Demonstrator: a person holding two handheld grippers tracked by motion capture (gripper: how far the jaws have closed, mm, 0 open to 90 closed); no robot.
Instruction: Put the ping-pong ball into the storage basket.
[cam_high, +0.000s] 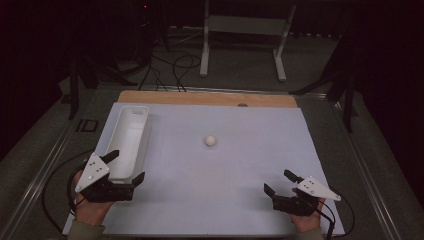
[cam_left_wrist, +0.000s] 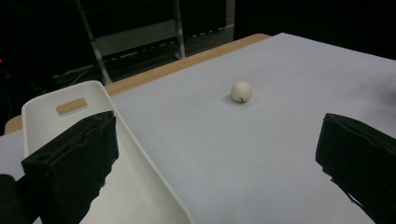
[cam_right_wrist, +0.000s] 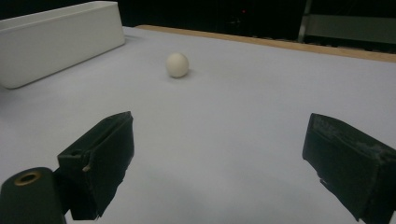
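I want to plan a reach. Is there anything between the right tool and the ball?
Nothing: bare white table separates the right tool from the ball in the right gripper view.

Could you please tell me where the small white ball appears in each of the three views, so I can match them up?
High view: the ball lies near the centre of the white mat.
Left gripper view: upper middle, right of the tray.
Right gripper view: upper left of centre.
Shared landmark: the white tray, left of the ball in all three.

We seem to be in a dim lab: a white-covered surface (cam_high: 240, 165) on a wooden board, black cables (cam_high: 170, 67) across grey floor, a metal stand (cam_high: 245, 25) behind.
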